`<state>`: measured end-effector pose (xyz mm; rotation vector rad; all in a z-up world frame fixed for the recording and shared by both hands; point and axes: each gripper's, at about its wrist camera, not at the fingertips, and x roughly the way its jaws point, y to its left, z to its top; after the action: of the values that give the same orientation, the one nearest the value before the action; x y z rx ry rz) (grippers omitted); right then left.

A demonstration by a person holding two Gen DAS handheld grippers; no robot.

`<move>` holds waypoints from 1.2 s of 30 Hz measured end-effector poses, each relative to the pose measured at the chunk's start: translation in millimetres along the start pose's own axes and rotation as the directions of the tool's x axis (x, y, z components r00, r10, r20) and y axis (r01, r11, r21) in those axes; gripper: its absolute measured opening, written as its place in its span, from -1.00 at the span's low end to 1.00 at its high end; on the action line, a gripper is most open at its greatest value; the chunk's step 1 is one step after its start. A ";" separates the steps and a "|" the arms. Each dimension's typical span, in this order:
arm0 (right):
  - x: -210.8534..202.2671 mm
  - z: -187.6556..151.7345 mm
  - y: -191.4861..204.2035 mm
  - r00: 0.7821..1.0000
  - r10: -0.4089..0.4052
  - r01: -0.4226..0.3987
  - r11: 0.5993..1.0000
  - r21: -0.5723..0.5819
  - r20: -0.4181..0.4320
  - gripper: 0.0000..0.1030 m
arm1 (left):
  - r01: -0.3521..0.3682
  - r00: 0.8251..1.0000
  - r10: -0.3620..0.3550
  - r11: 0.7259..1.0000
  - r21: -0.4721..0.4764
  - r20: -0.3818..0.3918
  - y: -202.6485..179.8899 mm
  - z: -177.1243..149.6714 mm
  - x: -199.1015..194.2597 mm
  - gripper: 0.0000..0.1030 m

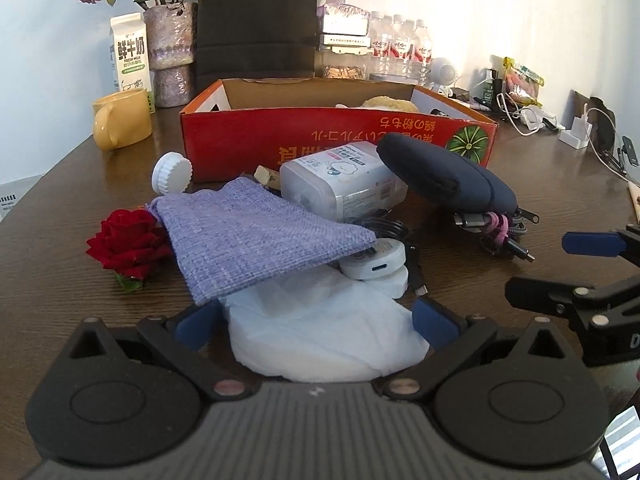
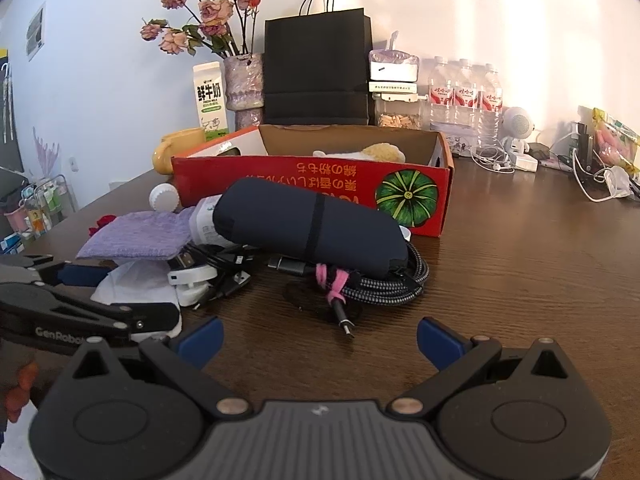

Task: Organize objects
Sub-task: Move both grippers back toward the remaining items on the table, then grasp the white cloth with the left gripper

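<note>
White tissue wad [image 1: 320,328] is straddled by the left gripper [image 1: 318,326] — jaws apart, unclamped; the right gripper [image 2: 320,340] — also apart — is farther.

Your dark wood bench [image 2: 520,264] carries a red cardboard box [image 2: 312,184], yellow mug [image 1: 120,120], red rose [image 1: 128,244], white tissue [image 1: 320,332], braided cable coil [image 2: 384,288] and milk carton [image 1: 130,52].
</note>
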<state>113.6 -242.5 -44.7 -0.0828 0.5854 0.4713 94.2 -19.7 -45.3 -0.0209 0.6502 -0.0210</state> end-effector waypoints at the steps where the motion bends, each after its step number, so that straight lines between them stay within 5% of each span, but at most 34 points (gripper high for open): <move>1: 1.2 0.3 0.5 1.000 -0.001 0.001 1.000 -0.003 -0.002 1.00 | 0.003 1.000 -0.003 1.000 0.001 0.003 0.8 -0.5 -0.4 1.00; 9: 8.1 -0.2 0.4 1.000 0.002 -0.002 1.000 -0.004 -0.012 1.00 | 0.017 0.999 -0.017 1.000 0.009 0.031 3.7 -5.2 -4.6 0.85; 27: 12.4 -1.6 4.2 1.000 0.003 -0.003 1.000 -0.013 -0.028 1.00 | 0.085 0.996 -0.085 0.996 -0.019 0.031 51.0 -14.6 -34.4 -0.11; 36: 12.4 0.5 18.6 0.999 0.020 -0.021 0.999 -0.040 -0.033 1.00 | 0.105 0.992 -0.103 0.994 -0.029 0.077 56.4 -17.3 -56.7 -0.22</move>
<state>114.6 -220.8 -50.0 -0.1236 0.6088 0.5026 39.4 37.9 -26.2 -0.0868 0.5736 -0.1098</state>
